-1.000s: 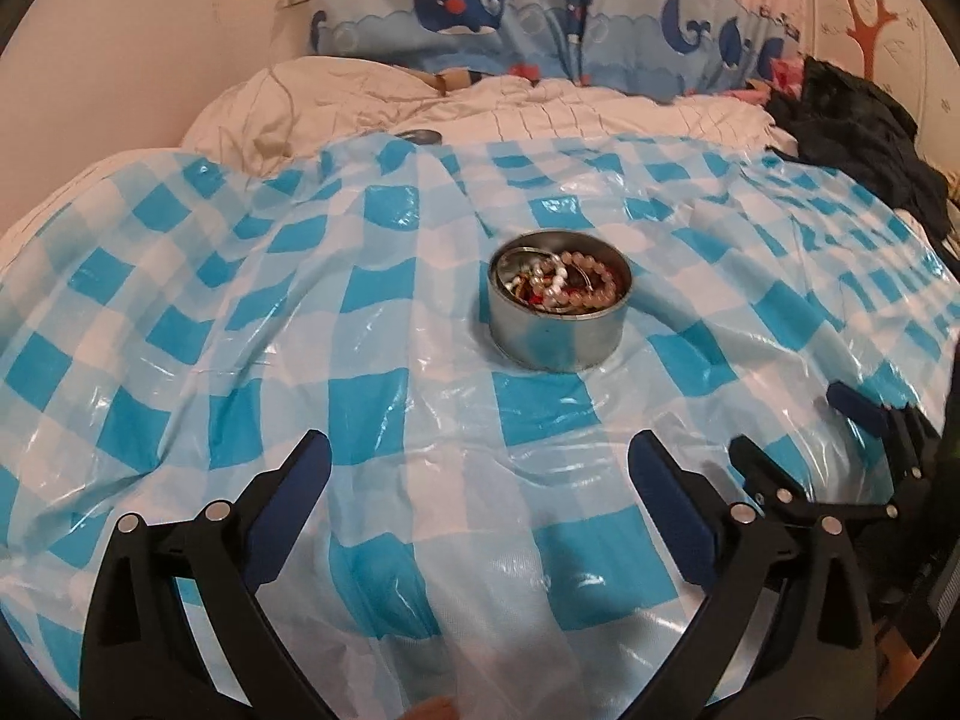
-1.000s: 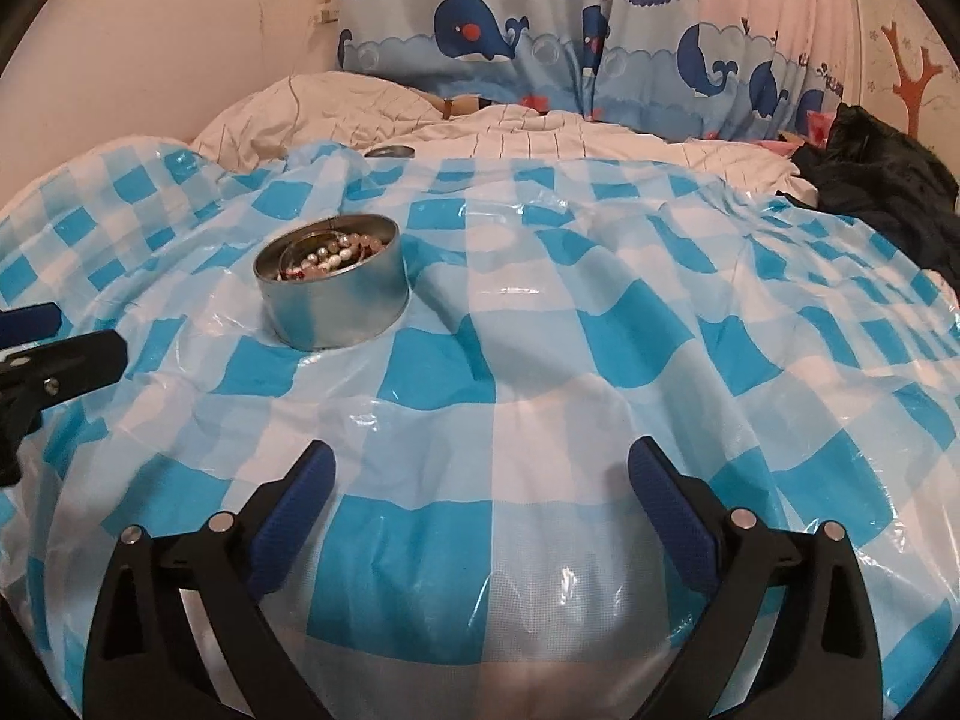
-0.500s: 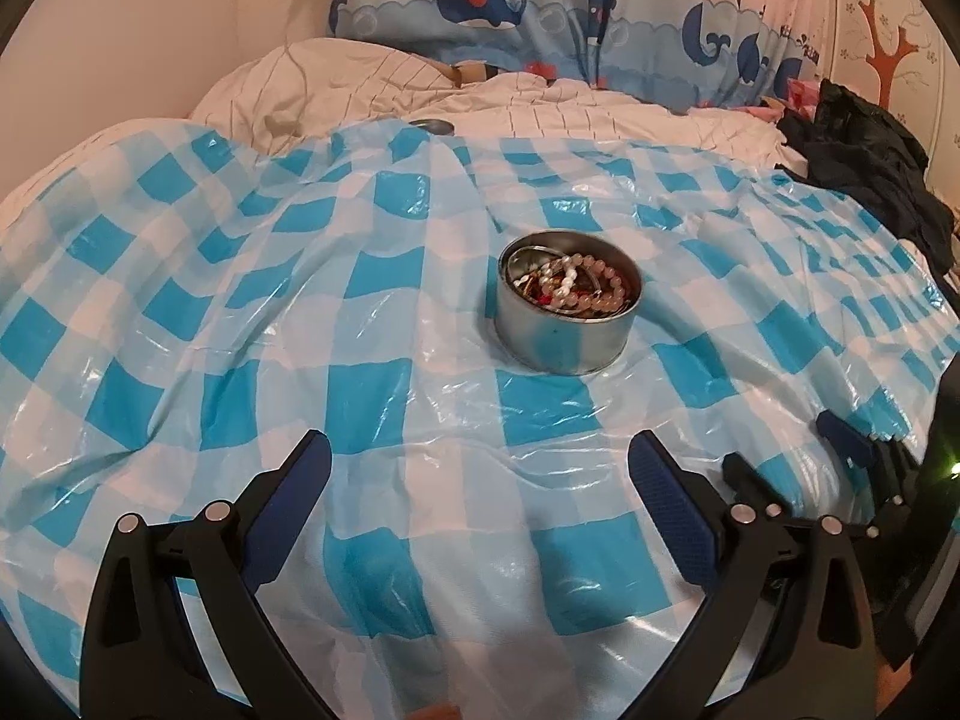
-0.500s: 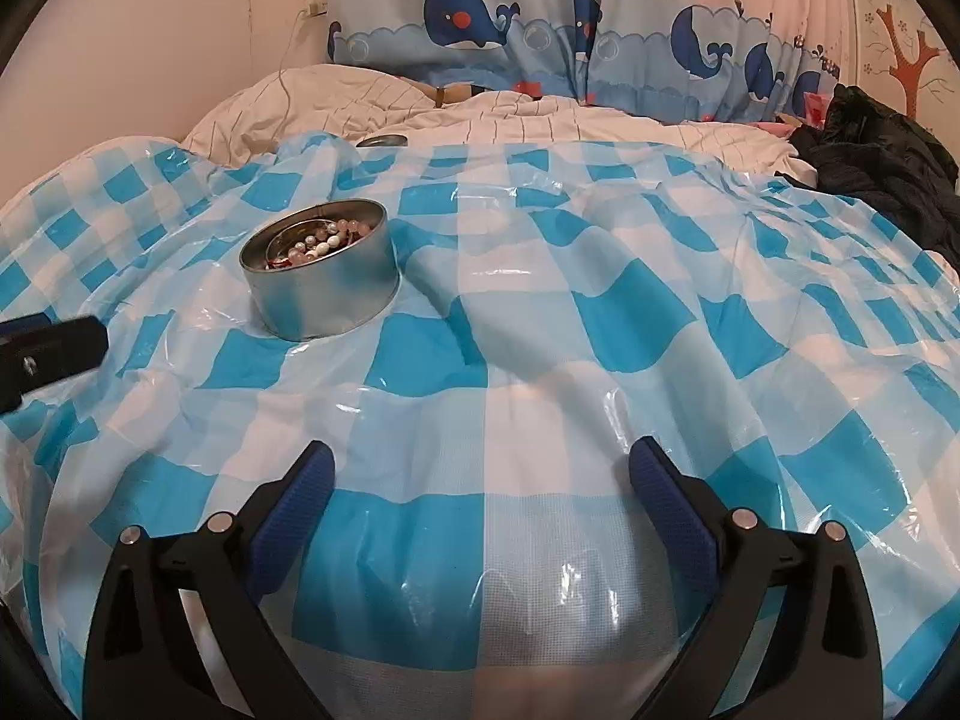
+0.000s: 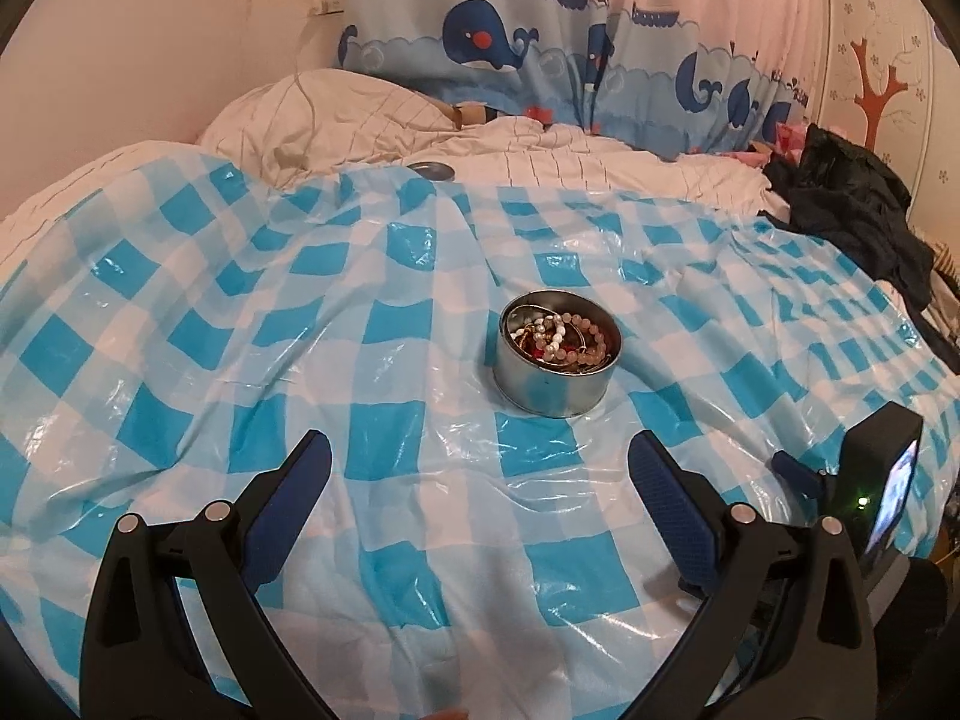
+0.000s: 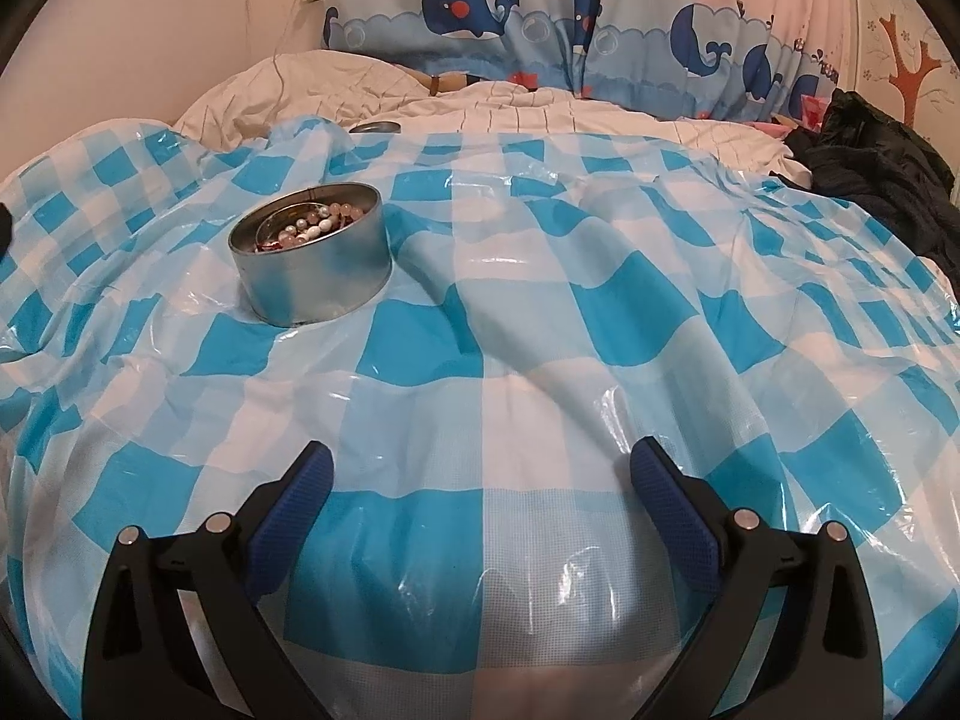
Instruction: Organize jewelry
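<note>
A round silver tin (image 5: 555,381) stands open on the blue-and-white checked plastic sheet (image 5: 384,456); it holds bead bracelets (image 5: 567,339) in white, pink and red. The tin also shows in the right wrist view (image 6: 312,276), to the left, with the beads (image 6: 315,228) inside. My left gripper (image 5: 480,486) is open and empty, held back from the tin near the front of the sheet. My right gripper (image 6: 477,480) is open and empty, to the right of the tin over the sheet (image 6: 540,312). The right gripper's body (image 5: 864,498) shows at the right of the left wrist view.
The tin's round metal lid (image 5: 431,170) lies at the far edge of the sheet, also seen in the right wrist view (image 6: 375,127). White bedding (image 5: 336,120) and a whale-print curtain (image 5: 540,48) lie behind. Dark clothing (image 5: 852,204) is piled at the right.
Both grippers have drawn back and tilted up a little; the tin sits lower and smaller in the left view. The left gripper has slid almost out of the right wrist view. Jaws stay open.
</note>
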`<state>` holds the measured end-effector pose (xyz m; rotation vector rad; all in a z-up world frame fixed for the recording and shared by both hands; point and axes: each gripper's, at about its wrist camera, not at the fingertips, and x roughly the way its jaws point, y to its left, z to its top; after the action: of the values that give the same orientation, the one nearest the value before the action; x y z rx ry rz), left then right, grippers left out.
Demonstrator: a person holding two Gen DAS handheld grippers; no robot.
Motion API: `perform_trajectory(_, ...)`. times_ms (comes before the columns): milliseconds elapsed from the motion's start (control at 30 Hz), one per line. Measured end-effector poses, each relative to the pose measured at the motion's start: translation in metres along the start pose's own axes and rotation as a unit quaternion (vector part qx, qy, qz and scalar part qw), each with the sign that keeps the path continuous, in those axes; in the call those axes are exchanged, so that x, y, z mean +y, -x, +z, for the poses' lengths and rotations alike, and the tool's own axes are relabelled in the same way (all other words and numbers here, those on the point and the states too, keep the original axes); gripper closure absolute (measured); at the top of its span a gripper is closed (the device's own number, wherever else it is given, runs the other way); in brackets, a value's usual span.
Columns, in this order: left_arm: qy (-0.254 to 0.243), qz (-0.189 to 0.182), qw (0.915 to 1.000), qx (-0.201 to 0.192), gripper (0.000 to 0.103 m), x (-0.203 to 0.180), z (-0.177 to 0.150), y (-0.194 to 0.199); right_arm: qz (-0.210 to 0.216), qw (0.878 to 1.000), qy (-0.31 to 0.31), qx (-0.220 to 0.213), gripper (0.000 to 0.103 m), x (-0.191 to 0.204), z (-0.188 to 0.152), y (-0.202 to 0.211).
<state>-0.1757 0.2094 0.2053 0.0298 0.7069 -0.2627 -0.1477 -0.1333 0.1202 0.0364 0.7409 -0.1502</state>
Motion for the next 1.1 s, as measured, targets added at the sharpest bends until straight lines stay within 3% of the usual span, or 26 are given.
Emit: perform_trajectory(1100,-0.018,0.026,0.9986,0.043,0.008,-0.020,-0.012,-0.037,0.010,1.000,-0.007,-0.005,0.008,-0.003,0.000,0.003)
